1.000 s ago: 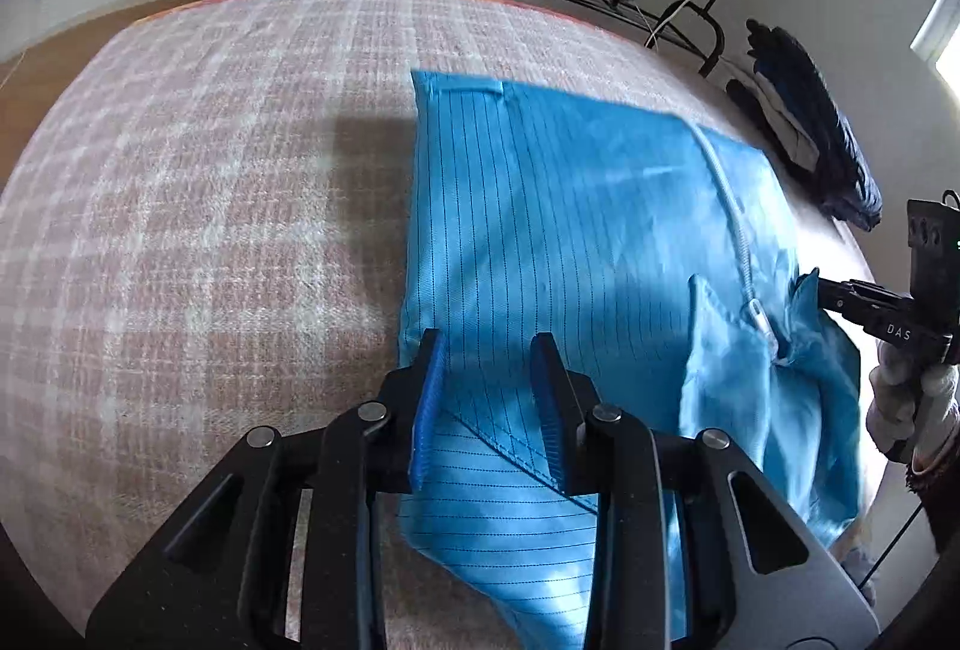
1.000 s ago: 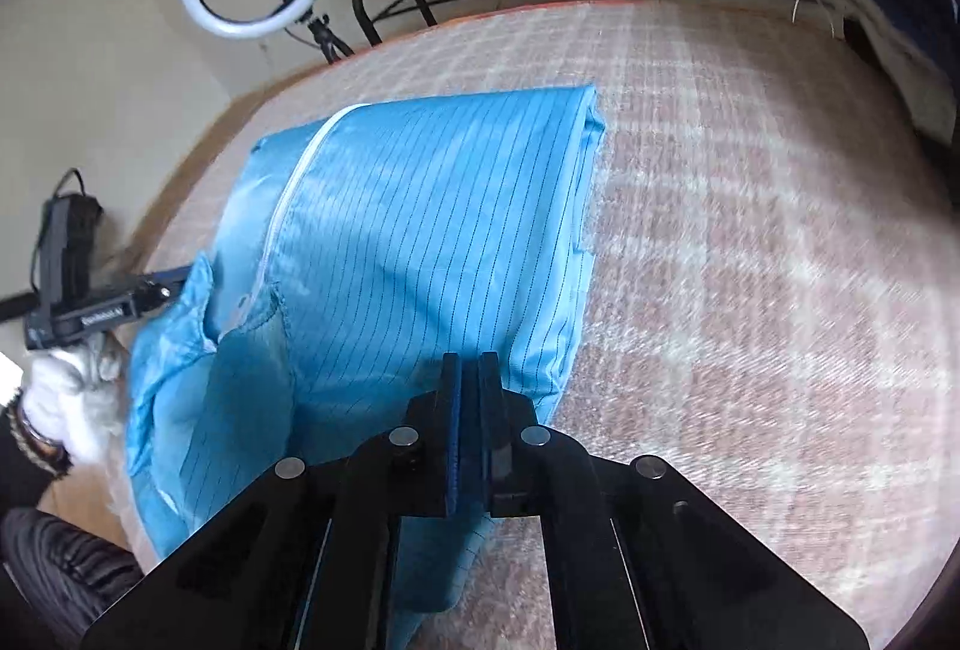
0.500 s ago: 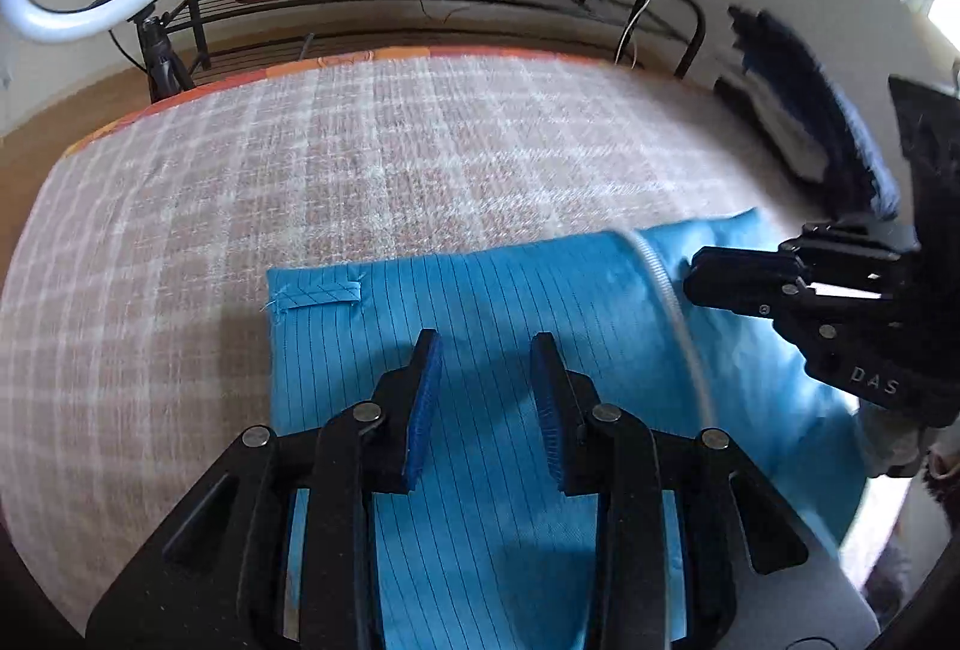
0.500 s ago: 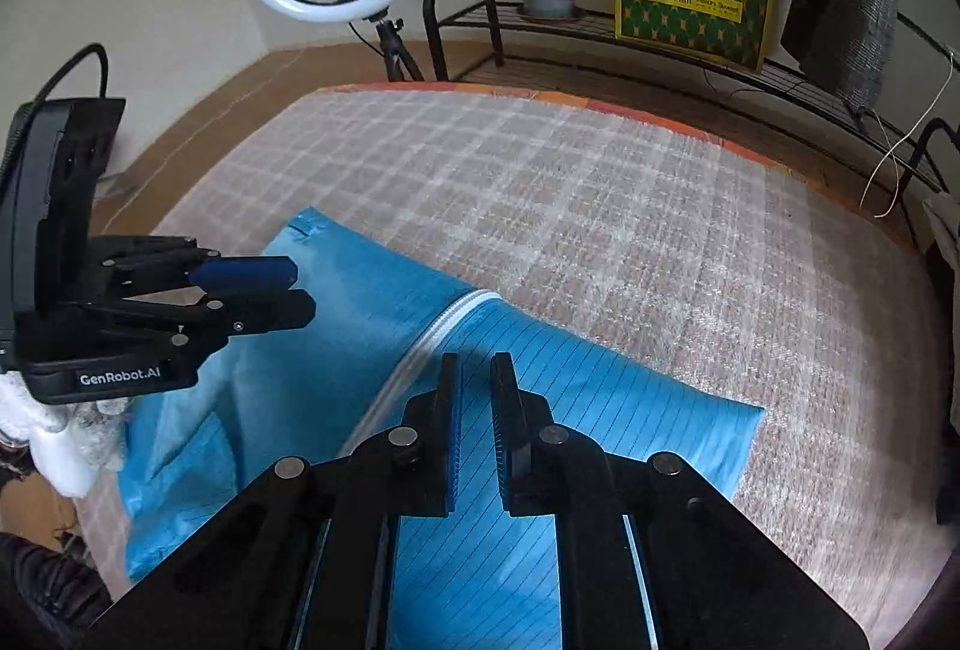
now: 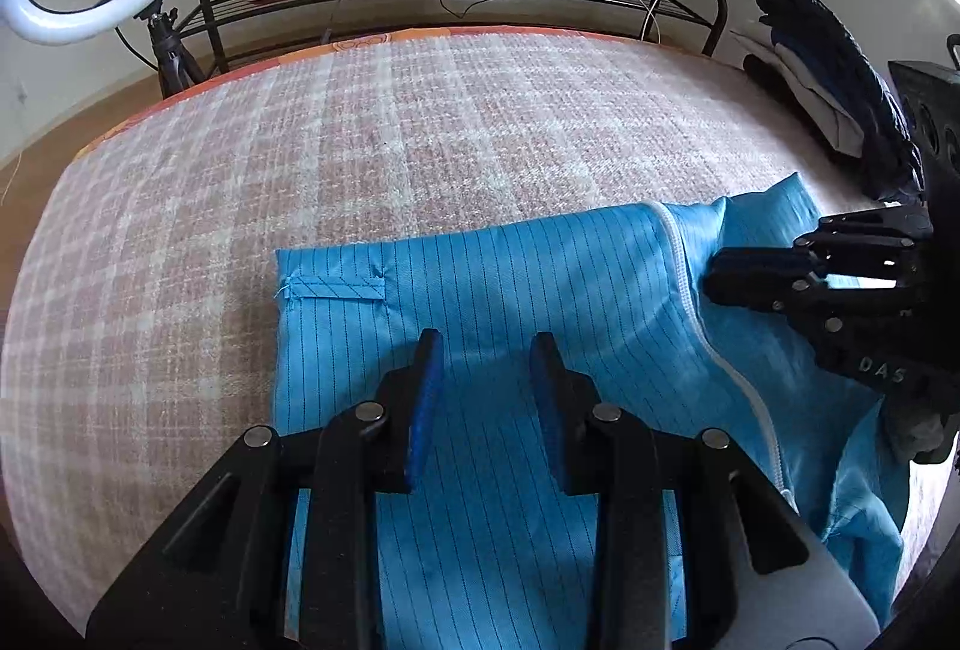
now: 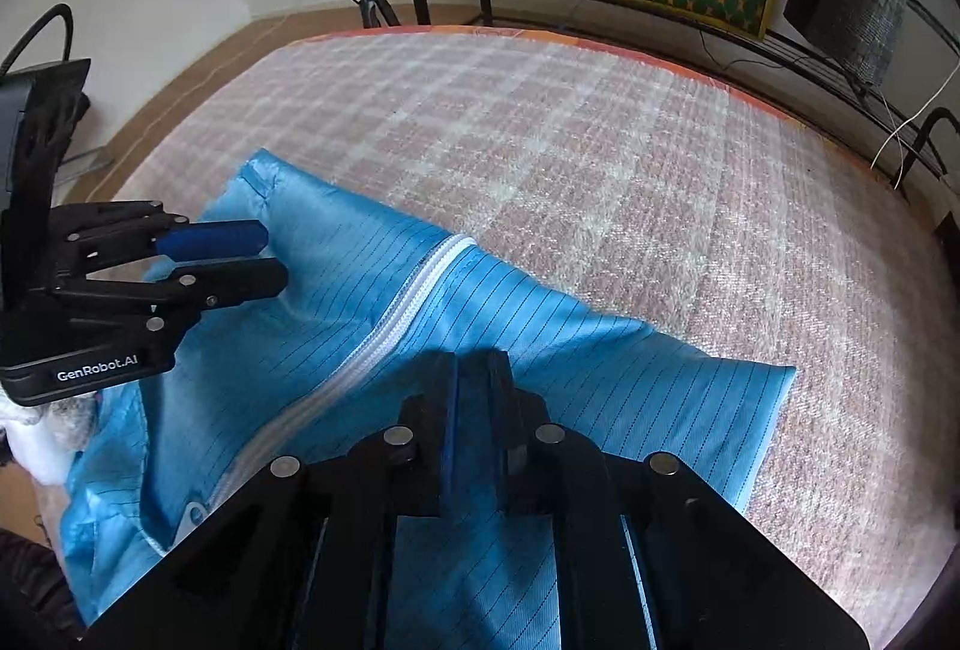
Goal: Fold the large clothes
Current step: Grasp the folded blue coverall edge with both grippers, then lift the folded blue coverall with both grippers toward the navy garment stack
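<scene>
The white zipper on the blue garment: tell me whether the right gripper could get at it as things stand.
Probably yes. The zipper lies exposed on top of the blue garment, just beside the right gripper, with nothing covering it. The jaws are shut, though, so they would have to open first.
</scene>
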A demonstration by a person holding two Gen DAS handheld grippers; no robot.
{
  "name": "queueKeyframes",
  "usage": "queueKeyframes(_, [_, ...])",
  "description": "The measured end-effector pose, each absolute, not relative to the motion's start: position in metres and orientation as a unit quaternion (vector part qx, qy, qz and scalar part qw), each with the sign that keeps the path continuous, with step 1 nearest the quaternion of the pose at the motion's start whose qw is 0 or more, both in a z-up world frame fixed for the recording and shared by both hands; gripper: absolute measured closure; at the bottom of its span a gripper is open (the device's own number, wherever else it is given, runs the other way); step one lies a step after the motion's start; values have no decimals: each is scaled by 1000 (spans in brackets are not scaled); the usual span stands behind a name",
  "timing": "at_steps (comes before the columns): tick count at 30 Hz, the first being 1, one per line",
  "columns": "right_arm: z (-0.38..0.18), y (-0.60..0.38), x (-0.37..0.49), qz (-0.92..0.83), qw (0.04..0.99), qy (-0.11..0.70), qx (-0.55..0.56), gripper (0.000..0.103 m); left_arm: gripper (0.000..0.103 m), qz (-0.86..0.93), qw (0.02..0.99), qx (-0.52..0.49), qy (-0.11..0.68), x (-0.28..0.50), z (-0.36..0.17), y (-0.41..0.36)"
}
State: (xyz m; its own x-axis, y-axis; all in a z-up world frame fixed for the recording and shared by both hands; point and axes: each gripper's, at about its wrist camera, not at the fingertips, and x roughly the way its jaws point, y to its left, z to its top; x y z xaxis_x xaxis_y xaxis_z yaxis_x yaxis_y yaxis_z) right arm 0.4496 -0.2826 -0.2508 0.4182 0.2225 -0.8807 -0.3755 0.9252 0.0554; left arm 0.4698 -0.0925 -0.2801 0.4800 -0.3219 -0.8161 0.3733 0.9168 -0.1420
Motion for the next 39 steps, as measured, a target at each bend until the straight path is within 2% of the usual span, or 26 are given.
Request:
queueKeyframes(8, [-205,-321,373,190,857,479,1,95,72,-196,872,13,449,424,-248,-54])
queueKeyframes(17, [-235,-342,290,172,838,517,22,95,71,-193,843,-24,502,371,-286,-6])
queueKeyframes(22, [-251,-346,280,168,842,512,32,95,72,-190,855,-13,483,361,-291,-7])
queueKeyframes(29, [-238,-345,263,177,826,535,-1,95,71,-197,842,-19,501,350,-286,8])
queueKeyframes(31, [-228,-353,255,182,824,537,0,94,71,-209,838,-53,501,350,-277,25])
queueKeyframes(32, [-222,-361,254,181,828,531,15,89,71,-209,837,-73,501,352,-274,33])
queueKeyframes(33, [-215,-371,256,182,833,520,44,74,63,-212,830,-115,504,359,-271,46])
queueKeyframes(34, [-209,-383,260,183,838,507,81,63,46,-223,814,-173,508,368,-270,59])
queueKeyframes(35, [-206,-393,265,181,842,496,113,41,41,-231,797,-222,511,377,-272,69])
queueKeyframes(36, [-206,-404,271,183,842,486,149,36,39,-239,784,-254,514,384,-274,74])
queueKeyframes(39, [-222,-425,293,191,819,491,229,36,38,-264,736,-317,537,407,-290,79])
